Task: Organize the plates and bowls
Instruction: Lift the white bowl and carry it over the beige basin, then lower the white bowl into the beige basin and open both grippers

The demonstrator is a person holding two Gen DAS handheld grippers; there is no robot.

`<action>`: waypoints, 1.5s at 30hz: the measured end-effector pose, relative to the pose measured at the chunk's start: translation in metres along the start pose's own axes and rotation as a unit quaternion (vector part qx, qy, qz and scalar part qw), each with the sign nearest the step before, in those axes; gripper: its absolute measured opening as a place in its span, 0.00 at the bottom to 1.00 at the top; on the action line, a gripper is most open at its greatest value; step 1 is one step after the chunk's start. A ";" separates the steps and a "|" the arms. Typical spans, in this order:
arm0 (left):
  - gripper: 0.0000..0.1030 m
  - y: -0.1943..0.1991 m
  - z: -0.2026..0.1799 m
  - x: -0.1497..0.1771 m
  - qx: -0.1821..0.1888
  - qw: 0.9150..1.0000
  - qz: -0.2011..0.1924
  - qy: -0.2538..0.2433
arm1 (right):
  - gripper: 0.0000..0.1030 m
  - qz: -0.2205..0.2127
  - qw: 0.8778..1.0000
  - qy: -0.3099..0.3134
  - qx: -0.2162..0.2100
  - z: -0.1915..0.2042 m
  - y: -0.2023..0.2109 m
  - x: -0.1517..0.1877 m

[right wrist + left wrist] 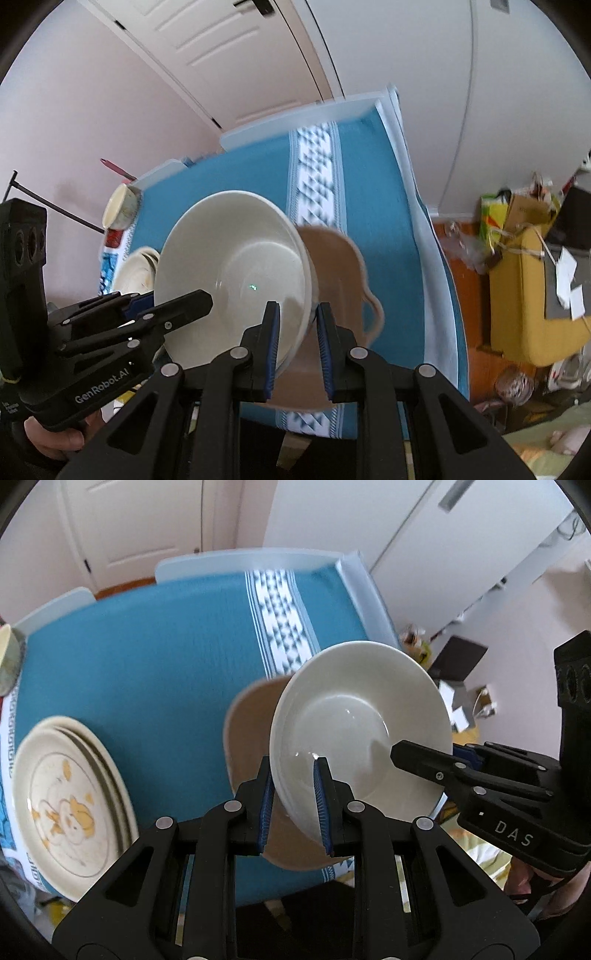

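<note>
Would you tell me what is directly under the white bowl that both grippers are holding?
A tan dish sits below the white bowl on the blue tablecloth; only its rim and one side show. The bowl hides the rest, so whether they touch is unclear.

Legible markings: 2. First, the letters "DAS", white on black, stand on the body of the right gripper point(413, 760), seen at the right edge of the left wrist view. Second, "GenRobot.AI", white on black, runs along the body of the left gripper point(192, 299), seen at the lower left of the right wrist view; a smaller line of print beside it is too small to read. Printing along the cloth border point(9, 716) at the worktop's left edge is blurred and unreadable.
</note>
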State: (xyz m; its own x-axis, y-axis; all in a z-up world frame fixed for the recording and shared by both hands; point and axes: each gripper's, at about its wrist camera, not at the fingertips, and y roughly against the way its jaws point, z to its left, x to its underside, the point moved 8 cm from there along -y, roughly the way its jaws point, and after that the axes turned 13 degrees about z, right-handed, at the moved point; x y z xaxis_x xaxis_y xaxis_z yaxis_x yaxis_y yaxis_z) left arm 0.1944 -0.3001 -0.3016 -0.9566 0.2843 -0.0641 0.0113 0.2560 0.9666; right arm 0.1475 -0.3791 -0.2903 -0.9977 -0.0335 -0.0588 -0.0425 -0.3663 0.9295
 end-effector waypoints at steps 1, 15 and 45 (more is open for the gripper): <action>0.17 -0.007 0.000 0.001 -0.005 1.000 0.008 0.000 | 0.18 0.007 1.000 -0.002 -0.001 -0.002 -0.005 0.001; 0.17 -0.048 0.017 -0.005 -0.043 0.997 0.056 -0.029 | 0.18 0.049 0.999 -0.007 0.015 -0.016 -0.040 0.003; 0.19 -0.048 0.012 -0.011 -0.074 0.993 0.061 -0.065 | 0.18 0.095 0.994 -0.044 0.029 -0.018 -0.045 0.012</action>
State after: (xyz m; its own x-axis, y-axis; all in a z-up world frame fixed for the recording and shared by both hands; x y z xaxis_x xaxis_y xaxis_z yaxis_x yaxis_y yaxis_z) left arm 0.2080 -0.3044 -0.3501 -0.9048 0.4245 0.0345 0.0735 0.0759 0.9944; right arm 0.1384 -0.3799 -0.3398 -0.9887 -0.0139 0.1495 0.1465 -0.3078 0.9401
